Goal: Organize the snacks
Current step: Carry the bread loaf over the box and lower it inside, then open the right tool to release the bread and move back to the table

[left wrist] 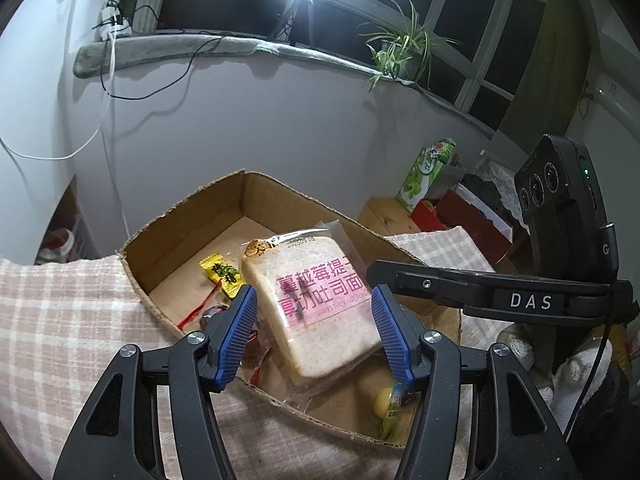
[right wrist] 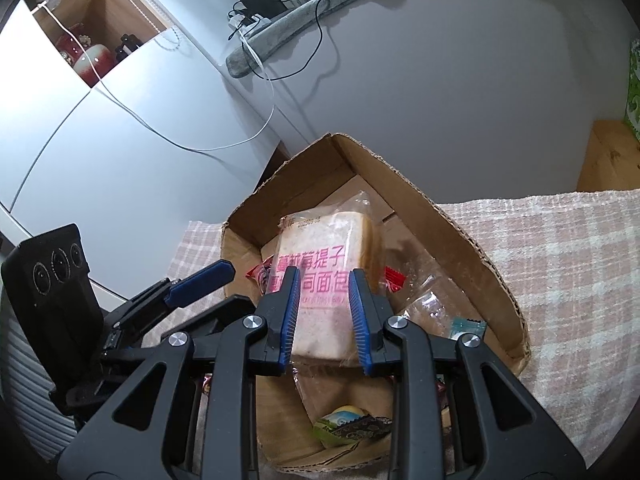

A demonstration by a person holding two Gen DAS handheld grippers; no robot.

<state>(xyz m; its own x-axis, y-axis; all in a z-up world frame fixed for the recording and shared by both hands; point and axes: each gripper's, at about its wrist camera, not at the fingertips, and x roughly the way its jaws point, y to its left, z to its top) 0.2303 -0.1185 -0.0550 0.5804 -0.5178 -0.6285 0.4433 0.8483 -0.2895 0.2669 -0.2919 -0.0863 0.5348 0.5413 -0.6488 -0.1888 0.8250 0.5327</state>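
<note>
Where box (left wrist: 168,216) opens, bread (left wrist: 320,312), candies (left wrist: 222,274)

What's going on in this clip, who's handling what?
A person is sorting snacks with two hand-held grippers over a cardboard box on a checked cloth. The wrapped bread slice stands tilted in the box. The right hand-held gripper grips its near edge. The left hand-held gripper stands half open around it. Small candies lie on the box floor.
</note>
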